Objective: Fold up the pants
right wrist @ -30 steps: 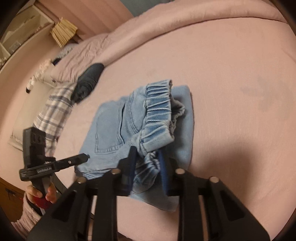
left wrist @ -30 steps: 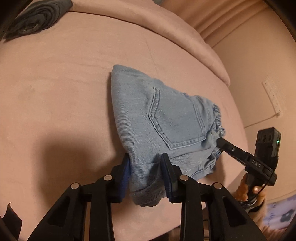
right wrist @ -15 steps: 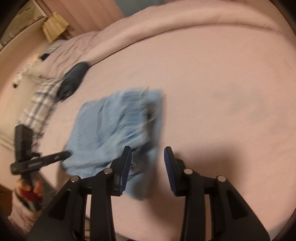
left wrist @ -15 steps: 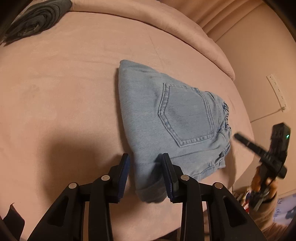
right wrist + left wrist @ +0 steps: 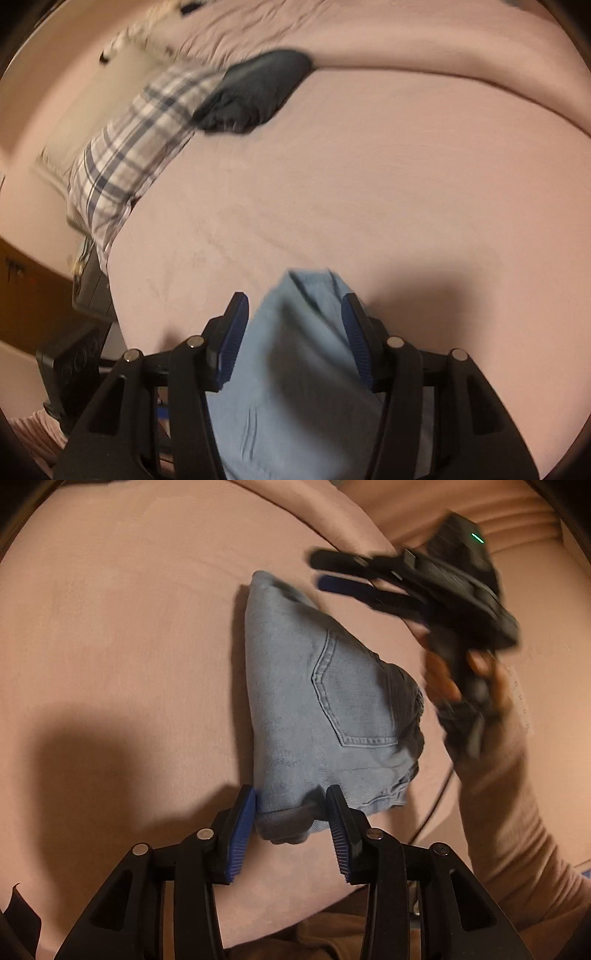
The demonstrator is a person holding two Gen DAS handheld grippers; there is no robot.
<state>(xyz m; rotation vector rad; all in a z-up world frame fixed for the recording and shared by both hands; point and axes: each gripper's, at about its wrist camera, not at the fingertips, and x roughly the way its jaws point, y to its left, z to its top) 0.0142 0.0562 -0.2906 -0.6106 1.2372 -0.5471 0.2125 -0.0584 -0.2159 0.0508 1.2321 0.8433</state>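
I am spreading both grippers' fingers, left gripper [image 5: 291, 821] easing off the folded pants [image 5: 325, 709], right gripper [image 5: 319, 570] already released, so the fold is lying finished on the bed [image 5: 122, 635].

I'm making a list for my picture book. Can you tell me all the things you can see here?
jeans: one, light blue, folded on the bed, back pocket up
bed cover: one, pink, under everything
dark garment: one, dark grey, bunched at the far side of the bed
checked cloth: one, white with grey-blue lines, at the bed's edge beside the dark garment
left gripper: one, black with blue pads, jaws opening, the jeans' near corner between them
right gripper: one, black with blue pads, blurred, jaws opening above the jeans' far end
hand: one, holding the right gripper
sleeve: one, pink
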